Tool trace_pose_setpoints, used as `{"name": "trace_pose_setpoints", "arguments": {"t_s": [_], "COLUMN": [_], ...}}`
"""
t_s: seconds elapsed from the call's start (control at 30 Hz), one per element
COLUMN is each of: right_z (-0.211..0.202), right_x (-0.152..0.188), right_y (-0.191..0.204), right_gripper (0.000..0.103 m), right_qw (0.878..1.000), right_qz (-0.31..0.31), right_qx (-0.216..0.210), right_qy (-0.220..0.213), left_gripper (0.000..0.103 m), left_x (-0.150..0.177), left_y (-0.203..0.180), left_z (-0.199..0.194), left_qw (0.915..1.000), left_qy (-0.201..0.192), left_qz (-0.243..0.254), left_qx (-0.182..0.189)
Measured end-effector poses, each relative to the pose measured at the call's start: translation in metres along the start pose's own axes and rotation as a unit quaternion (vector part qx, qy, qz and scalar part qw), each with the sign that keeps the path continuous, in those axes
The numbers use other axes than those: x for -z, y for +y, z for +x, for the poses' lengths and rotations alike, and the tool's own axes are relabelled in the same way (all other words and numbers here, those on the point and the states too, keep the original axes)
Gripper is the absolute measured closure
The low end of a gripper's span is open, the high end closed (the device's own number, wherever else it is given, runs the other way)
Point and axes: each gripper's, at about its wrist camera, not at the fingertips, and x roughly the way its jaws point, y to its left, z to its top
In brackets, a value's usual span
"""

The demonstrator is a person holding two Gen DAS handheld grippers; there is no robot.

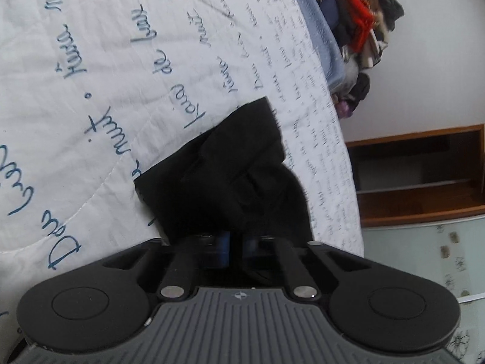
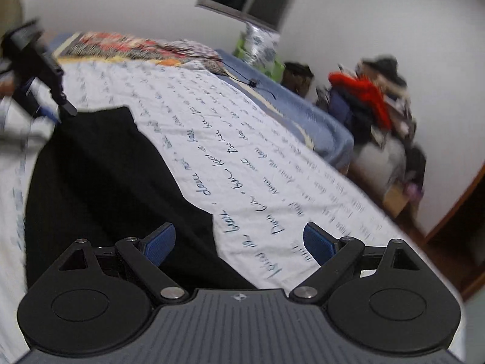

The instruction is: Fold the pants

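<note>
While the left claw pinches the black pants on the quilt, right claw hangs wide open w/ nothing in it.

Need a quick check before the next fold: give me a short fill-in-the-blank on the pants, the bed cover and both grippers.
1. The pants are ____ in colour.
2. The left gripper is ____ on the pants.
3. The right gripper has its jaws ____, with nothing pinched between them.
4. The white bed cover is printed with blue ____.

Missing words: black; shut; open; handwriting
</note>
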Motion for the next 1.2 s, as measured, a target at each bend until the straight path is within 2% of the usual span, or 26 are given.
{"name": "trace_pose_setpoints", "arguments": {"t_s": [0.1,0.2,0.27,0.4,0.47,0.5,0.53,0.57,0.6,0.63,0.67,0.7,0.77,0.83,0.93,1.0,1.07,1.1,1.2], "right_z": [0.007,0.018,0.031,0.066,0.084,0.093,0.101,0.108,0.110,0.111,0.110,0.107,0.094,0.071,0.022,-0.010,-0.029,-0.033,-0.023], "right_x": [0.007,0.015,0.018,0.026,0.029,0.031,0.033,0.036,0.036,0.036,0.034,0.031,0.023,0.015,0.011,0.015,0.027,0.035,0.060], "right_y": [-0.009,-0.024,-0.038,-0.060,-0.068,-0.070,-0.070,-0.067,-0.064,-0.060,-0.058,-0.057,-0.053,-0.045,-0.010,0.019,0.047,0.063,0.093], "right_gripper": [0.011,0.011,0.011,0.014,0.034,0.038,0.047,0.060,0.064,0.073,0.077,0.089,0.095,0.096,0.096,0.096,0.096,0.096,0.096], "right_qw": [0.999,0.995,0.989,0.974,0.966,0.961,0.955,0.950,0.947,0.947,0.950,0.951,0.954,0.955,0.955,0.958,0.961,0.961,0.965], "right_qz": [-0.034,-0.044,-0.033,0.010,0.025,0.030,0.034,0.030,0.021,0.015,0.013,0.016,0.010,-0.003,-0.038,-0.062,-0.052,-0.046,-0.019], "right_qx": [-0.014,-0.057,-0.104,-0.163,-0.186,-0.195,-0.206,-0.214,-0.219,-0.220,-0.214,-0.208,-0.196,-0.200,-0.210,-0.196,-0.194,-0.198,-0.171], "right_qy": [0.032,0.071,0.103,0.155,0.177,0.192,0.210,0.226,0.232,0.232,0.228,0.228,0.227,0.217,0.206,0.198,0.192,0.188,0.196], "left_gripper": [0.098,0.098,0.098,0.098,0.098,0.098,0.098,0.098,0.097,0.097,0.097,0.097,0.097,0.097,0.097,0.097,0.096,0.096,0.093], "left_x": [0.000,-0.004,-0.003,-0.005,-0.004,-0.003,-0.004,-0.005,-0.007,-0.008,-0.009,-0.010,-0.013,-0.016,-0.016,-0.016,-0.016,-0.017,-0.015], "left_y": [-0.002,-0.006,-0.013,-0.021,-0.020,-0.020,-0.019,-0.017,-0.016,-0.016,-0.015,-0.015,-0.015,-0.013,-0.008,0.000,0.012,0.018,0.033], "left_z": [-0.001,-0.007,-0.013,-0.015,-0.014,-0.013,-0.011,-0.010,-0.008,-0.008,-0.007,-0.006,-0.006,-0.010,-0.021,-0.027,-0.027,-0.024,-0.011], "left_qw": [0.9999,0.9997,0.9988,0.9973,0.9972,0.9972,0.9972,0.9974,0.9975,0.9975,0.9976,0.9978,0.9977,0.9976,0.9974,0.9975,0.9984,0.9989,0.9994], "left_qy": [-0.001,0.000,-0.004,-0.015,-0.014,-0.014,-0.013,-0.011,-0.010,-0.009,-0.008,-0.008,-0.010,-0.014,-0.016,-0.019,-0.016,-0.011,0.007], "left_qz": [0.010,0.025,0.049,0.072,0.073,0.074,0.073,0.070,0.069,0.069,0.068,0.065,0.066,0.068,0.069,0.067,0.053,0.046,0.035], "left_qx": [-0.006,-0.004,-0.001,0.000,-0.004,-0.006,-0.007,-0.007,-0.008,-0.008,-0.009,-0.008,-0.008,-0.004,0.008,0.014,0.013,0.009,0.000]}}
